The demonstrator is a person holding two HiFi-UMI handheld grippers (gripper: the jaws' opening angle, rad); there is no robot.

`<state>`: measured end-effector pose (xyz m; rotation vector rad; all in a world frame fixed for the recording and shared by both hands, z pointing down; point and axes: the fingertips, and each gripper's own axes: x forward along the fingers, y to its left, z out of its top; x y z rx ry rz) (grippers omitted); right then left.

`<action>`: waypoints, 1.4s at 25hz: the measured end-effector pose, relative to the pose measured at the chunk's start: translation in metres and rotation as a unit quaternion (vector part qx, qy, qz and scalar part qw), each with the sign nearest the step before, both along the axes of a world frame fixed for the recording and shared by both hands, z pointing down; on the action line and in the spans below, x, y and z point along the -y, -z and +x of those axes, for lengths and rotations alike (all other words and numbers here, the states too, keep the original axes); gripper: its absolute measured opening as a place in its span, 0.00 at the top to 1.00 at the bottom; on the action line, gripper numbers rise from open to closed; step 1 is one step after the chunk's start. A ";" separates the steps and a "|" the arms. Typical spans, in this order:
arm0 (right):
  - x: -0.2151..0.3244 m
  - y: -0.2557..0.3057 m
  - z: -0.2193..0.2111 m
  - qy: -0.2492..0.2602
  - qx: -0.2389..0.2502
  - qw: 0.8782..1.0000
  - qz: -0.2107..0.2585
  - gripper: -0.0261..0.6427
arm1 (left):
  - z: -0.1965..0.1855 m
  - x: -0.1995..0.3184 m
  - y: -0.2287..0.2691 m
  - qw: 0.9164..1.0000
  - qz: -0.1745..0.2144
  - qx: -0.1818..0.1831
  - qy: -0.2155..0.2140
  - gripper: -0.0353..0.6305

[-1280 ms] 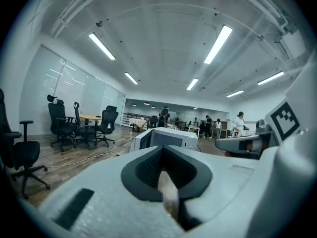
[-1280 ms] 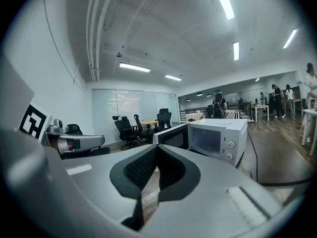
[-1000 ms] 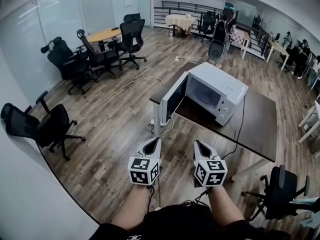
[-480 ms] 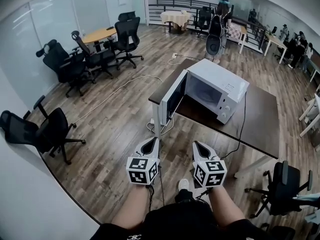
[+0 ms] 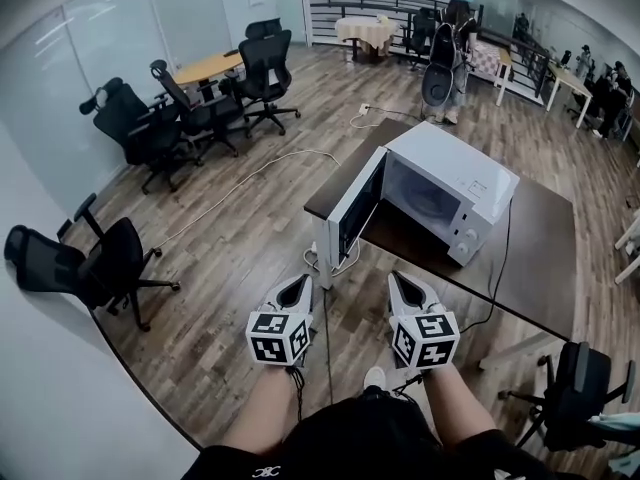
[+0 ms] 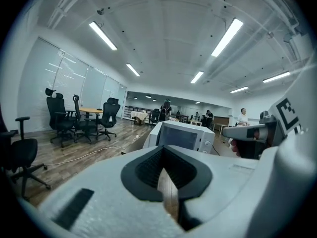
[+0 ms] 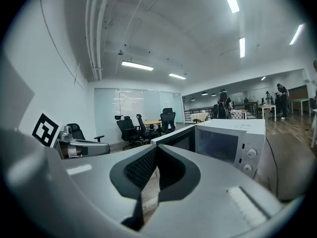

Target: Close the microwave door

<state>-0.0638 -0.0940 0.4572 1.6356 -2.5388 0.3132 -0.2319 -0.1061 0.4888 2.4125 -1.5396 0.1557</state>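
On the surface (image 5: 545, 268), microwave (image 5: 470, 173) door (image 5: 355, 213) stands open. The left hand-held gripper (image 5: 297, 286) and right hand-held gripper (image 5: 403, 283) have jaws pressed together, holding nothing.

I hold two grippers: my left gripper (image 5: 303, 282) and my right gripper (image 5: 397, 279). At one o'clock I count one microwave (image 5: 455, 176) with one door (image 5: 353, 215) and two knobs (image 7: 251, 152), on one dark table (image 5: 535, 260). From ten to eleven o'clock I count at least four black office chairs (image 5: 135, 118) by one round wooden table (image 5: 205, 66). There is one lone chair (image 5: 95, 263) at nine, one further chair (image 5: 575, 383) at four, and one white cable (image 5: 250, 173) at eleven
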 end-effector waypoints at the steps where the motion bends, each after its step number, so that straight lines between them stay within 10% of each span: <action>1: 0.008 0.000 0.001 0.000 0.000 1.000 0.000 0.95 | 0.000 0.008 -0.001 1.000 -0.001 0.001 0.000 0.94; 14: 0.110 -0.010 0.030 0.007 -0.007 1.000 -0.018 0.95 | 0.006 0.092 -0.012 0.999 0.004 0.032 -0.010 0.94; 24: 0.178 -0.026 0.055 0.050 -0.027 0.998 -0.036 0.95 | 0.040 0.143 -0.025 0.996 0.002 0.039 -0.079 0.64; 35: 0.197 -0.043 0.075 0.052 -0.029 0.997 -0.059 0.95 | 0.035 0.181 -0.056 0.992 -0.034 0.062 -0.103 0.62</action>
